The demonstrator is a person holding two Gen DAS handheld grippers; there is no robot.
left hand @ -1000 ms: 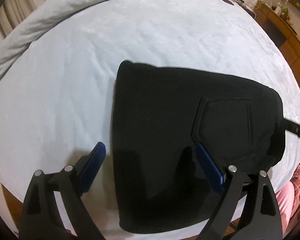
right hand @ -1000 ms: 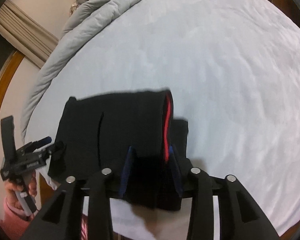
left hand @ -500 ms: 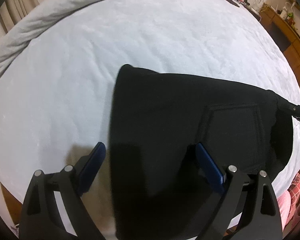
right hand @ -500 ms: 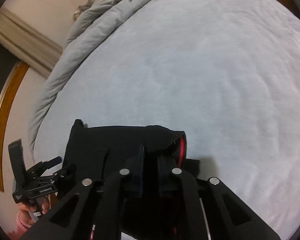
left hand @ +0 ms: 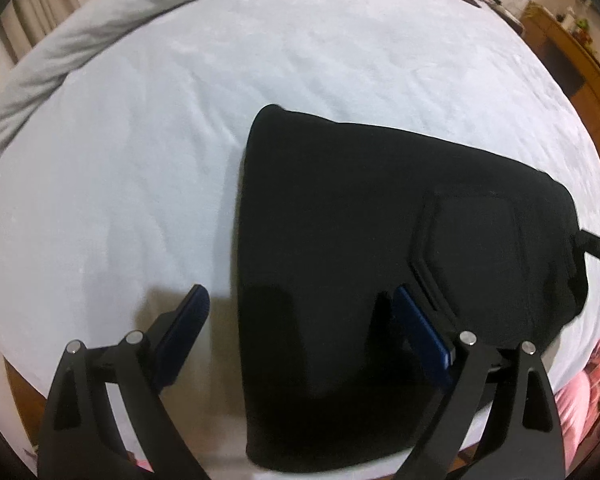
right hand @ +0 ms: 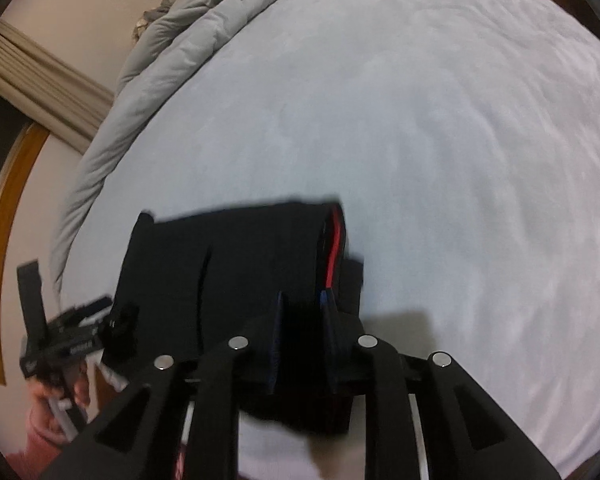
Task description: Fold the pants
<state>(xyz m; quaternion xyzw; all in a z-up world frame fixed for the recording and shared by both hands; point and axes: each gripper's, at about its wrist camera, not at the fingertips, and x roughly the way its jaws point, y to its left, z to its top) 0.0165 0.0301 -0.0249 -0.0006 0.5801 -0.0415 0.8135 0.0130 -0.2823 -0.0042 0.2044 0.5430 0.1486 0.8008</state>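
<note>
Right fingers point(right hand: 328, 312) reopened astride pants point(right hand: 236, 268).

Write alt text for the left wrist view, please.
Folded black pants lie on a pale bed sheet, a back pocket facing up. The open left claw hovers over their near edge, one finger above sheet, one above fabric. A rolled grey duvet lies behind.
</note>
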